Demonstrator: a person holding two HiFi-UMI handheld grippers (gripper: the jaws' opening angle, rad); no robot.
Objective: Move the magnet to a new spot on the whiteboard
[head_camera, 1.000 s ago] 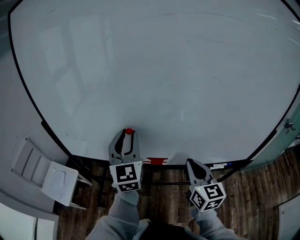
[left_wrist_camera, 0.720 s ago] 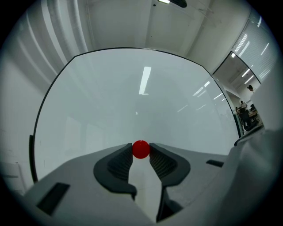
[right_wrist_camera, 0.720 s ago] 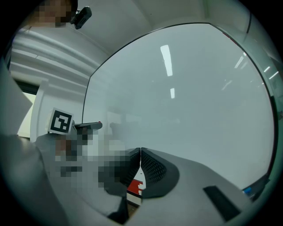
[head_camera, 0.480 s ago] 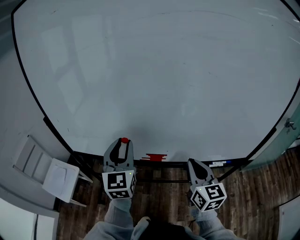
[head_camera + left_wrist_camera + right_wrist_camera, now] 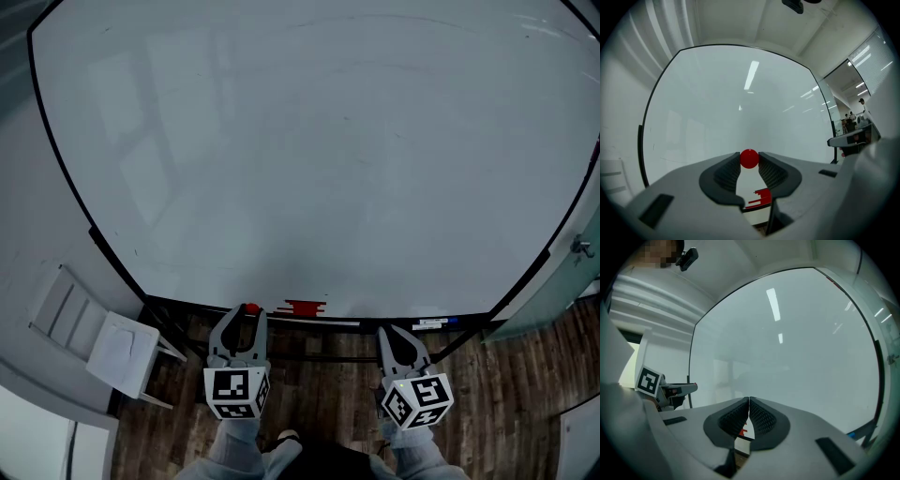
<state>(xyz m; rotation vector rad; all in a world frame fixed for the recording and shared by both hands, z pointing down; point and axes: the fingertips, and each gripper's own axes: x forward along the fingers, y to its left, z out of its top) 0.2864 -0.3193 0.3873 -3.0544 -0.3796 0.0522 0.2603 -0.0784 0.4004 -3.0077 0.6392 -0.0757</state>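
Observation:
A small round red magnet [image 5: 749,158] sits pinched between the tips of my left gripper [image 5: 749,162], which is shut on it. In the head view the magnet [image 5: 251,307] and left gripper [image 5: 247,315] hang by the bottom edge of the big whiteboard [image 5: 328,141], in front of its tray. From the left gripper view the whiteboard [image 5: 740,103] stands a short way ahead, apart from the magnet. My right gripper [image 5: 389,331] is low on the right. Its jaws [image 5: 749,404] meet with nothing between them.
A red block [image 5: 303,307] lies on the board's tray just right of the magnet, and a blue-capped marker [image 5: 434,322] lies further right. A white folding stand [image 5: 103,352] is at the lower left. Dark wood floor [image 5: 525,375] runs below the board.
My left gripper has drawn back and down from the board's lower face to the tray edge, with the magnet still in it. The right gripper has barely moved.

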